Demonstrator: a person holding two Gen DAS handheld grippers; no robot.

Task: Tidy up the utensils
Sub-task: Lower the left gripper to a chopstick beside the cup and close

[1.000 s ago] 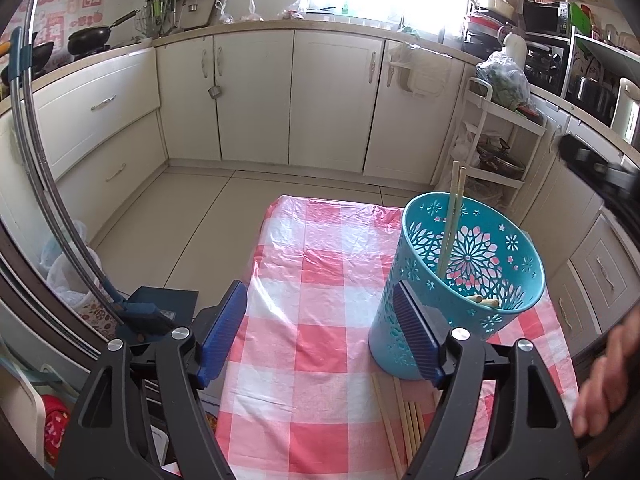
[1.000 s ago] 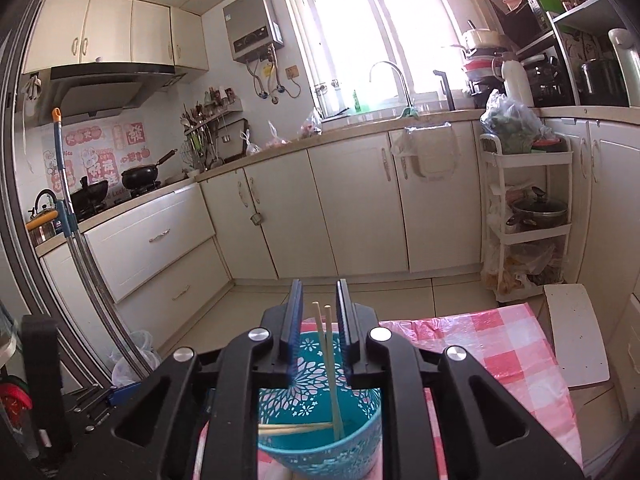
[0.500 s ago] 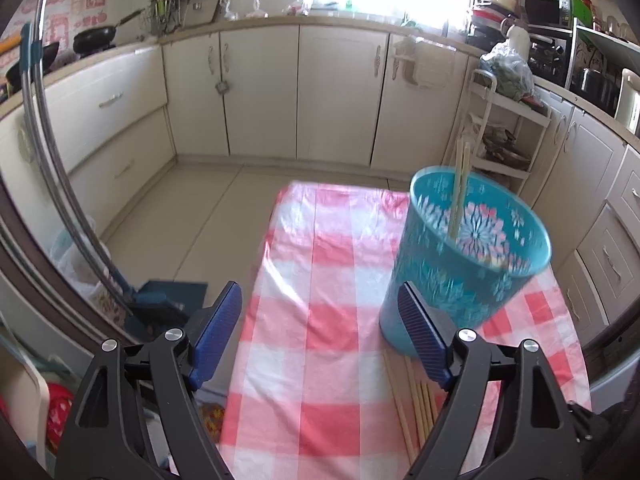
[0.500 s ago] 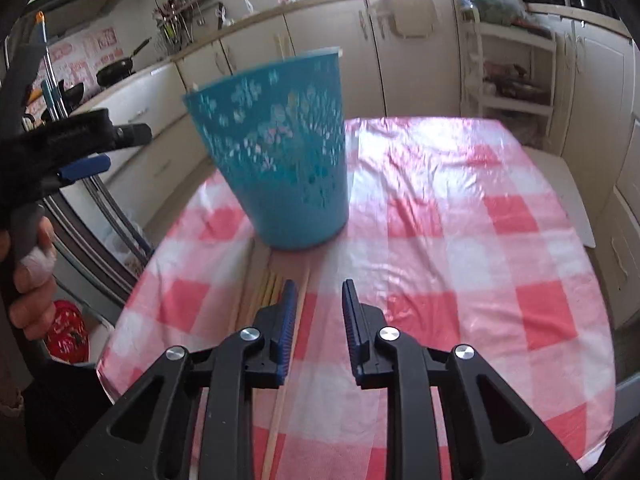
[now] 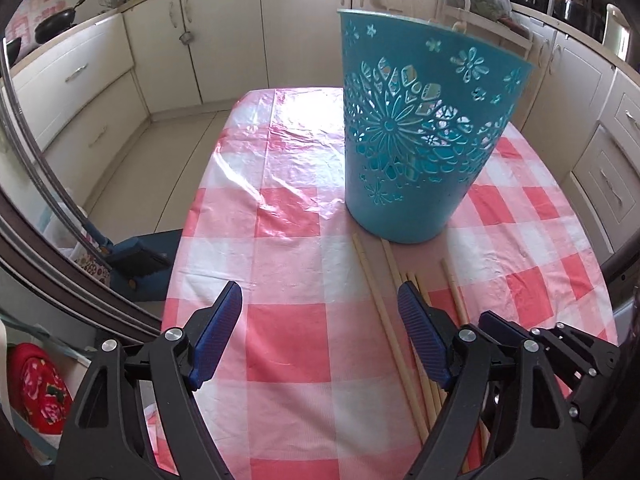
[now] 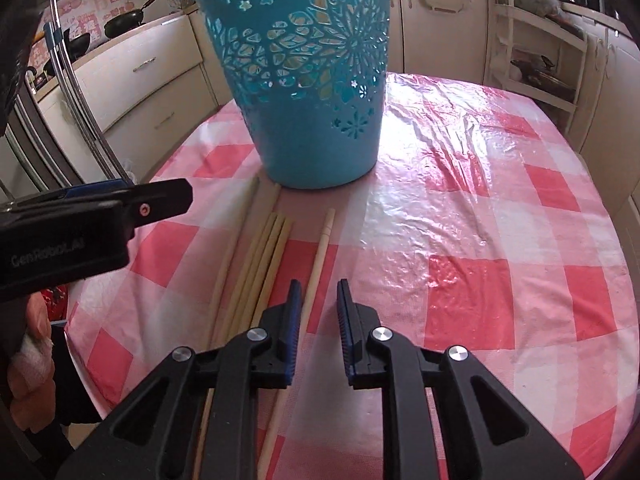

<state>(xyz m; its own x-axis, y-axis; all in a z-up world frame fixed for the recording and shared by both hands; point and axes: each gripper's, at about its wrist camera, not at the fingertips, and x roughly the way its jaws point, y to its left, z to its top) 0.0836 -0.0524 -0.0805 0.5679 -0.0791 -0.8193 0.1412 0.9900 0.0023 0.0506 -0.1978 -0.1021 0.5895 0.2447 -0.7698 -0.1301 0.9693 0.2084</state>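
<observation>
In the left wrist view, the left gripper (image 5: 320, 332) hangs low over the pink-and-white checked tablecloth (image 5: 288, 208) with its blue-padded jaws spread wide and nothing between them. A teal cut-out basket (image 5: 420, 120) stands upright on the cloth ahead and to the right. Wooden chopsticks (image 5: 384, 312) lie flat on the cloth in a loose row, their far tips just short of the basket's base; the right-hand pad sits over the inner ones, though contact cannot be judged. The right gripper's (image 5: 520, 332) black body shows at the lower right edge. In the right wrist view, the right gripper (image 6: 318, 320) is low above the cloth with its jaws released, a narrow gap between the pads, and a single chopstick (image 6: 320, 252) runs up through that gap without being pinched. The other chopsticks (image 6: 260, 256) lie bunched just to its left. The basket (image 6: 304, 80) stands beyond them, and the left gripper (image 6: 92, 216) enters from the left edge.
</observation>
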